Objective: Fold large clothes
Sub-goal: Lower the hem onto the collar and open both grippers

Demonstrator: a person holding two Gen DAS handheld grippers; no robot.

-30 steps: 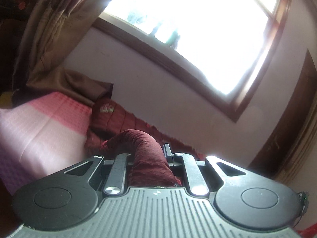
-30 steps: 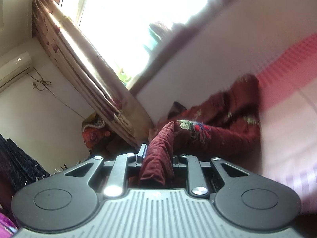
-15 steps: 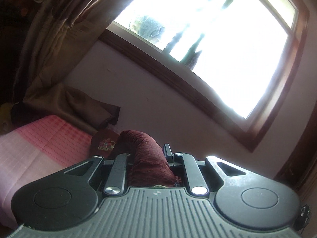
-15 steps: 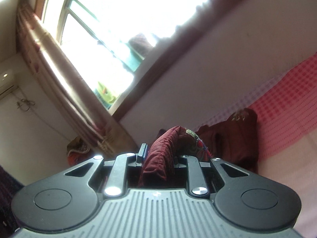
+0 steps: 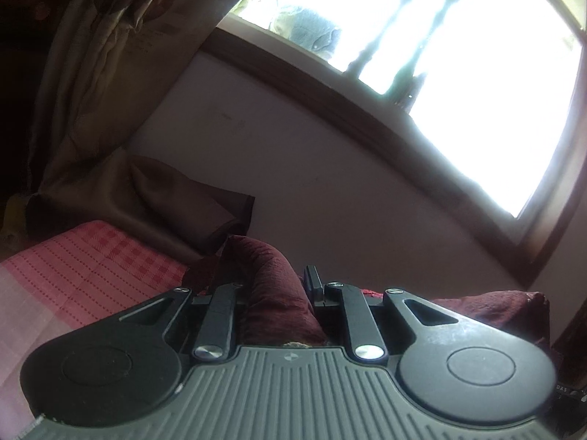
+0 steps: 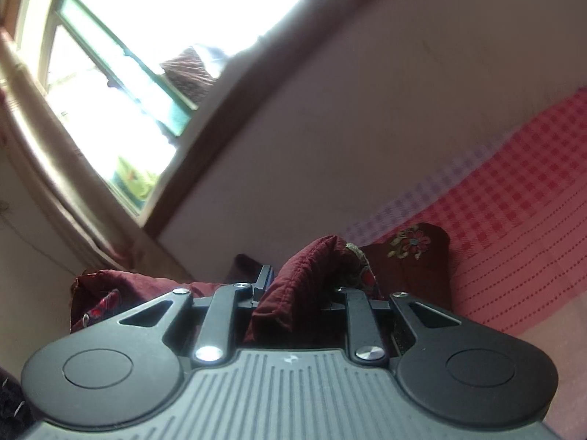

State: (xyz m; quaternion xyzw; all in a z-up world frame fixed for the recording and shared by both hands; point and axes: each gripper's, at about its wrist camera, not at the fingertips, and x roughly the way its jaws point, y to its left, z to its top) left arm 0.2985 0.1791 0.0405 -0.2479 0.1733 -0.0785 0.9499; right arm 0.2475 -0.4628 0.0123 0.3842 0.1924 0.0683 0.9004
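- The left gripper [image 5: 280, 286] had a thick roll of the maroon garment [image 5: 273, 293] between its fingers; the fingers were just beginning to ease apart, with the cloth still pinched between them.
- The right gripper [image 6: 304, 288] held its fingers clamped on another bunched edge of the same maroon garment [image 6: 304, 286], embroidered flowers showing at 1 o'clock of the grip.
- The rest of the cloth trailed onto the bed [image 6: 532, 220], whose pink checked cover lay at 3 o'clock in the right wrist view and at 9 o'clock in the left [image 5: 73, 267].
- A bright window [image 5: 458, 55] stood at 1 o'clock above the left gripper, a brown curtain [image 5: 102, 84] at 10 o'clock.
- No container showed in either view.
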